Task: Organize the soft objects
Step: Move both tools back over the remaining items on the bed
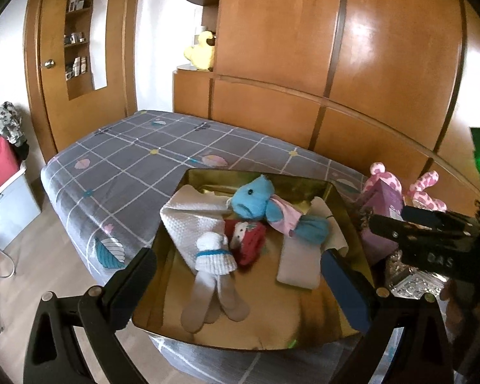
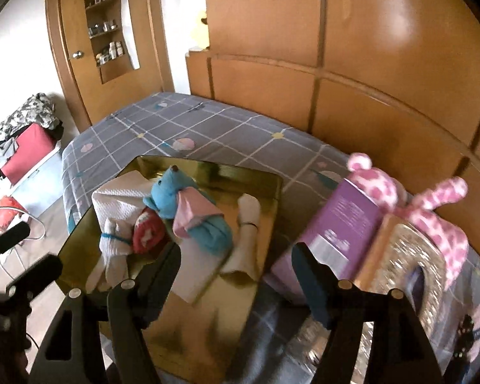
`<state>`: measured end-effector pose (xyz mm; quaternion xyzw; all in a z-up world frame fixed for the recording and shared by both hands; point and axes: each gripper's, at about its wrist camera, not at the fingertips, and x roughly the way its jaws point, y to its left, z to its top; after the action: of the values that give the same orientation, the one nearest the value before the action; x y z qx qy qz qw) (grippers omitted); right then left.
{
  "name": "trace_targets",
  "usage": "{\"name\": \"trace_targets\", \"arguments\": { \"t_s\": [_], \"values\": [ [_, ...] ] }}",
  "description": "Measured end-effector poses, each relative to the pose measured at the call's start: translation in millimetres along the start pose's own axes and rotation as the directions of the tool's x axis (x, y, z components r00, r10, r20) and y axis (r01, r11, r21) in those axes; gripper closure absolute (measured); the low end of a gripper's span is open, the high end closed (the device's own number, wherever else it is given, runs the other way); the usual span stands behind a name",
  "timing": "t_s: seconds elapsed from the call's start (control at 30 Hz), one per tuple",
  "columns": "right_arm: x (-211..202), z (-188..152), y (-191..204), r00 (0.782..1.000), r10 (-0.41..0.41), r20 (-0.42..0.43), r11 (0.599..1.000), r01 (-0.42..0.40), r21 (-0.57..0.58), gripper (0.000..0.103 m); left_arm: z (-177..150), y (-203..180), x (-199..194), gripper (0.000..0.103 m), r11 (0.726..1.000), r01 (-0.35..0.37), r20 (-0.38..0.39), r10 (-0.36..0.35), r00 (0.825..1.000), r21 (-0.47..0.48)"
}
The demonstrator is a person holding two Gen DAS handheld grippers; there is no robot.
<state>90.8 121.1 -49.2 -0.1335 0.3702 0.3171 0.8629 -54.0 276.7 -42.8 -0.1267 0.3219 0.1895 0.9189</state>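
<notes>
Wooden wardrobe panels (image 1: 384,73) back a bed (image 1: 137,156) dressed in a grey checked sheet, and a shiny gold tray (image 1: 348,214) sits on that bed.

From your left wrist camera, your left gripper (image 1: 240,278) stands spread wide and holds nothing, its two fingers framing the near half of the tray from above. Between and just beyond them lies a white sock doll (image 1: 212,265) with a blue band round its neck, legs pointing toward you. Touching its far side is a small red plush (image 1: 248,240), and behind that a blue plush (image 1: 256,200) in a pink cloth lies across the tray. A white waffle cloth (image 1: 188,220) sits under the toys at the tray's left, and a folded pale cloth (image 1: 299,265) lies near your right-hand finger. Off the tray to the right, a pink spotted plush (image 1: 425,192) rests behind a purple box (image 1: 384,204); your right gripper's dark body crosses in front of them. A yellow duck plush (image 1: 200,49) sits on a shelf by the wardrobe.

From your right wrist camera, your right gripper (image 2: 236,275) is also parted and empty. Its left finger hangs over the tray (image 2: 265,192) near the folded cloth (image 2: 195,275); its right finger is off the tray, just before the purple box (image 2: 345,217). The blue plush (image 2: 176,195) lies ahead and left of the gap, and the pink spotted plush (image 2: 432,220) drapes over the box and a glittery silver item (image 2: 409,256) to the right.
</notes>
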Motion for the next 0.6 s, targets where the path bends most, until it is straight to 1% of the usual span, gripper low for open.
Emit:
{"name": "trace_targets", "arguments": {
  "t_s": [0.2,0.4,0.6],
  "values": [
    [-26,-17,-16,0.999,-0.020,0.041,0.999,0.018,0.040,0.030,-3,-12,-4,0.000,1.000,0.015,-0.006,-0.015,1.000,0.025],
    [-51,-31,-36,0.994,-0.068,0.082,0.996,0.062,0.068,0.030,-8,-24,-7,0.000,0.998,0.029,-0.010,-0.028,1.000,0.059],
    [-74,-47,-71,0.987,-0.127,0.103,0.984,0.112,0.141,0.029,-11,-44,-13,0.000,0.992,0.052,-0.005,-0.052,0.999,0.119]
  ]
}}
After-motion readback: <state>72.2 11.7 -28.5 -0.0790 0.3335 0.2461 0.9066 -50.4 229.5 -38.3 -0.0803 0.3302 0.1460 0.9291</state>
